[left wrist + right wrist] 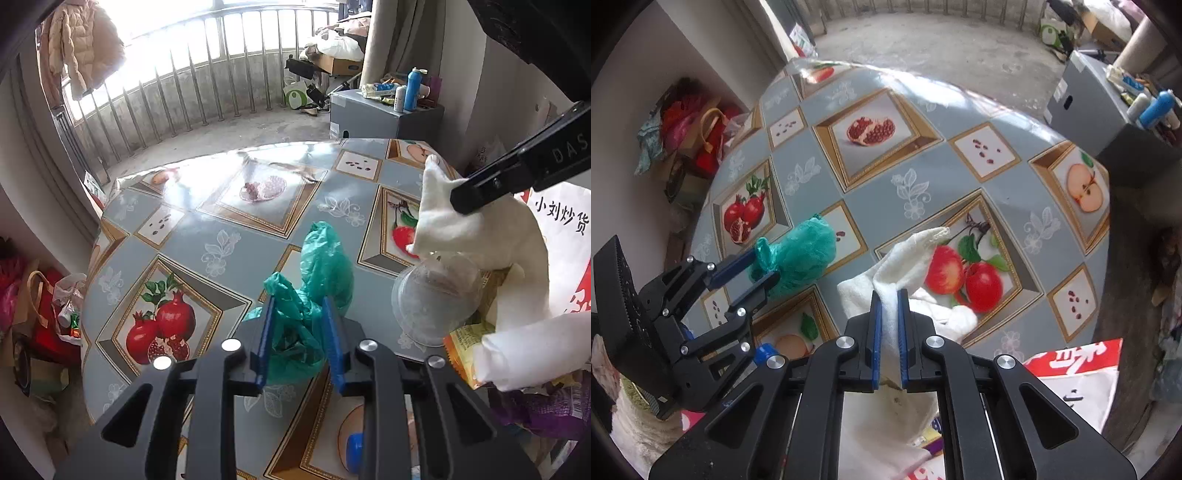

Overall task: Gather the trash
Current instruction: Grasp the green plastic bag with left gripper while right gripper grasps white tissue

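Note:
My left gripper (pixel 297 314) is shut on a crumpled green plastic bag (pixel 314 280) and holds it just above the round table (pixel 229 236). It shows from the side in the right wrist view (pixel 764 266), with the green bag (pixel 805 254) between its blue pads. My right gripper (pixel 889 299) is shut on a white cloth (pixel 905 258) that hangs down over the table's near edge. In the left wrist view the right gripper (pixel 465 199) pinches the white cloth (pixel 491 240) at the right.
A clear plastic cup (pixel 432 295) lies on the table under the cloth, beside an orange snack wrapper (pixel 461 343). A red-and-white printed bag (pixel 1075 373) stands open at the table's near right. A blue bottle cap (pixel 354 450) lies near me. Bags are piled on the floor at the left (pixel 694 129).

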### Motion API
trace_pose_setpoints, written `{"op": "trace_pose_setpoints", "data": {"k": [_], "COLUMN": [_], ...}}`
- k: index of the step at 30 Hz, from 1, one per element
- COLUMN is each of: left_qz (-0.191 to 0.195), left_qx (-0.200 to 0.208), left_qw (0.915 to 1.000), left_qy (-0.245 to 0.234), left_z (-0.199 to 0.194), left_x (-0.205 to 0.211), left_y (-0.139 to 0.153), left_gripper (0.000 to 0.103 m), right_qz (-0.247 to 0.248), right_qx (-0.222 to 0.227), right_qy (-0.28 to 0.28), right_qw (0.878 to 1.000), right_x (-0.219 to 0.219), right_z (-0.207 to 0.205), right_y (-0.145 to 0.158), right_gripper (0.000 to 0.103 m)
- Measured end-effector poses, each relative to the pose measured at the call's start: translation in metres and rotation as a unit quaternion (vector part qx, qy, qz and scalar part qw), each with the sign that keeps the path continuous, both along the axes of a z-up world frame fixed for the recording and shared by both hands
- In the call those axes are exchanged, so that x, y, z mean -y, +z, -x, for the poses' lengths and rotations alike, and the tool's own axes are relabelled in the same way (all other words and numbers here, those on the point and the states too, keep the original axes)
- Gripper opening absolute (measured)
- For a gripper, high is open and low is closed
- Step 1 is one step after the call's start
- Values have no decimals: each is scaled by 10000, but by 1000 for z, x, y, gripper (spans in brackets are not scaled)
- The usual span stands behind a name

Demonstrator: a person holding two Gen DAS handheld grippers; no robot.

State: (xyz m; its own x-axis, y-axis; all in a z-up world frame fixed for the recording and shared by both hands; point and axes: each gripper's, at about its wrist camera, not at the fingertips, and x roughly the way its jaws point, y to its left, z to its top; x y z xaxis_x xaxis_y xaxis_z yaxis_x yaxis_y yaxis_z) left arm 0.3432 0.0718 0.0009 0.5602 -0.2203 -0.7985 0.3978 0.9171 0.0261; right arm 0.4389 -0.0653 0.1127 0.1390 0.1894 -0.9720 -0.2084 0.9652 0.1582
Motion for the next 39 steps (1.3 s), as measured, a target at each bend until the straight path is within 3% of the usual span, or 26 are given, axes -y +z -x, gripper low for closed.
{"op": "trace_pose_setpoints", "data": {"k": [9, 10, 13, 19, 21, 24, 25, 27, 29, 34, 39], "left_qz": [674, 764, 1065, 1111, 1198, 1393, 1458, 1541, 1523, 1102, 357], "left_qx": [527, 567, 665, 901, 752, 192, 22, -194, -353, -527, -427], "left_qw": [9962, 9953, 9919, 9897, 9900, 9900, 9893, 9876, 9873, 9920, 9980], "left_qy": [179, 195, 182, 42, 7, 58, 82, 239, 293, 329, 313], "left_z": [28, 32, 45, 68, 66, 53, 48, 36, 25, -1, -17], "left_x": [-14, -15, -16, -5, -4, -2, -2, -4, -2, 5, 7], "left_y": [74, 82, 108, 133, 129, 107, 99, 83, 68, 33, -1], "left_gripper": [16, 0, 0, 0, 0, 3, 17, 34, 38, 54, 61], "right_qz": [-684, -781, -998, -1265, -1318, -1336, -1322, -1285, -1271, -1291, -1333], "right_qx": [1201, 1361, 1704, 2145, 2224, 2247, 2230, 2176, 2092, 1858, 1520], "right_qy": [-287, -325, -409, -567, -577, -579, -575, -577, -608, -690, -640], "right_qw": [9900, 9871, 9794, 9668, 9643, 9635, 9641, 9658, 9677, 9716, 9773], "right_x": [25, 30, 38, 66, 73, 78, 79, 81, 83, 81, 66], "right_z": [22, 27, 39, 72, 81, 88, 89, 89, 83, 61, 37], "right_y": [86, 98, 123, 155, 157, 154, 152, 146, 138, 118, 93], "right_gripper": [6, 6, 6, 6, 6, 6, 6, 6, 6, 6, 6]}}
